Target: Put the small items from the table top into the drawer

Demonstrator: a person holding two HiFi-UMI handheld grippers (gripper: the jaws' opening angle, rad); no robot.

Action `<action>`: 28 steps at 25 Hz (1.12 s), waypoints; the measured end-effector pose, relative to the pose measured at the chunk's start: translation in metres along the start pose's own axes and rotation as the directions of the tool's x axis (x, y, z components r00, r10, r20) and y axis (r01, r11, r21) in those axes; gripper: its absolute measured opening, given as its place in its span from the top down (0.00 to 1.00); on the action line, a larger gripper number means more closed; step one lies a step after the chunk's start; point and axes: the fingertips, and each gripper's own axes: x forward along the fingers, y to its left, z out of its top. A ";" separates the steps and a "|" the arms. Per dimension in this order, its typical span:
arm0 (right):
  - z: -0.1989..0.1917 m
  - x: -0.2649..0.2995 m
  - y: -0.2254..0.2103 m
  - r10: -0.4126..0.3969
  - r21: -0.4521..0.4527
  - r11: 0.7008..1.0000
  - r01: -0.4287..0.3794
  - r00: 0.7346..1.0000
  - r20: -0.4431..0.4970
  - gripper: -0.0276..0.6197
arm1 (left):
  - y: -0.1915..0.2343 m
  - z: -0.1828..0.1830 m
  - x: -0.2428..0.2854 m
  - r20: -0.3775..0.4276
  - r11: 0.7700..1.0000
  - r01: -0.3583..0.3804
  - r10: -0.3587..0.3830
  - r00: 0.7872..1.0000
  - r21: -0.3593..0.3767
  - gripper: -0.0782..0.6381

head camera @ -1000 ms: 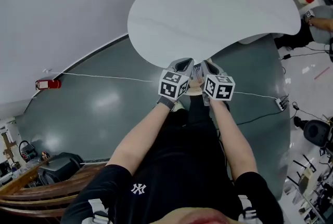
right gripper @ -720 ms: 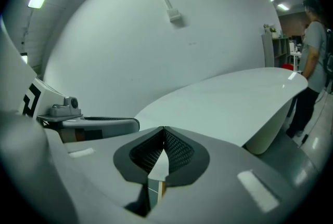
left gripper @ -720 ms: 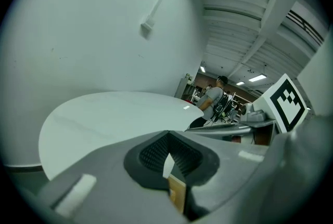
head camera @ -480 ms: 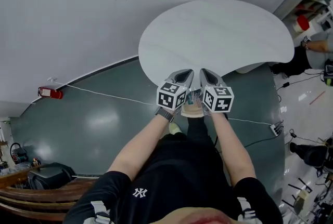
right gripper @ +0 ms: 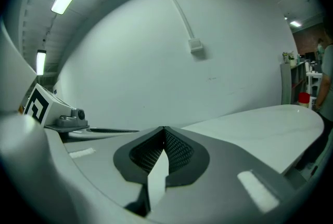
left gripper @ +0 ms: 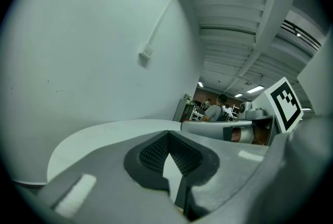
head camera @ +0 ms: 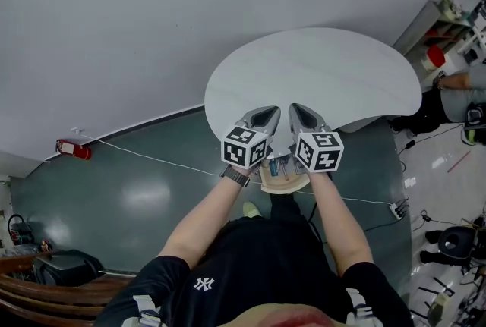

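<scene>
- Hovering side by side over the near edge of the white surface [head camera: 326,71], the left gripper [head camera: 266,115] and right gripper [head camera: 301,114] both have jaws together and hold nothing.
- The small items [head camera: 272,167], one blue, lie on what seems a tan tray [head camera: 293,182], just near of both grippers and equally close to each.

Worktop [head camera: 326,75]: white, rounded, kidney-shaped outline, pale faintly grained top. Stands on dark green floor [head camera: 137,189]. Tan rounded piece [head camera: 285,187] juts out at its near edge; contents too small to tell. White cable [head camera: 152,158] lies across the floor, left to right. Red object [head camera: 73,149] on the floor, far left.
</scene>
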 end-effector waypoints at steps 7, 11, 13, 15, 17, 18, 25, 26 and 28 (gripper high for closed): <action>0.038 0.004 0.001 0.020 -0.016 1.000 -0.019 0.999 0.045 0.92 | 0.004 0.041 -0.002 0.049 1.000 -0.004 0.003 0.999 0.008 0.89; 0.061 0.007 0.004 0.034 -0.033 0.999 -0.031 0.997 0.069 0.92 | 0.006 0.064 -0.004 0.076 1.000 -0.007 0.006 0.997 0.017 0.89; 0.070 0.009 0.006 0.043 -0.043 0.998 -0.039 0.996 0.082 0.92 | 0.007 0.073 -0.005 0.088 1.000 -0.009 0.008 0.996 0.022 0.89; 0.076 0.011 0.007 0.050 -0.052 0.998 -0.045 0.995 0.090 0.92 | 0.008 0.082 -0.006 0.099 1.000 -0.011 0.008 0.995 0.028 0.89; 0.080 0.014 0.008 0.052 -0.061 0.997 -0.046 0.994 0.092 0.93 | 0.008 0.088 -0.006 0.108 0.999 -0.010 0.006 0.994 0.032 0.89; 0.082 0.015 0.008 0.053 -0.065 0.997 -0.047 0.994 0.091 0.93 | 0.007 0.091 -0.006 0.111 0.999 -0.010 0.006 0.994 0.033 0.89; 0.086 0.025 0.005 0.061 -0.076 0.996 -0.055 0.995 0.084 0.92 | 0.011 0.098 0.000 0.119 0.999 -0.013 0.009 0.993 0.035 0.89; 0.085 0.026 0.004 0.061 -0.077 0.996 -0.055 0.995 0.083 0.93 | 0.011 0.098 0.001 0.121 0.999 -0.013 0.009 0.993 0.034 0.89; 0.082 0.027 0.005 0.061 -0.076 0.996 -0.055 0.995 0.079 0.93 | 0.012 0.097 0.001 0.124 0.999 -0.013 0.009 0.992 0.032 0.89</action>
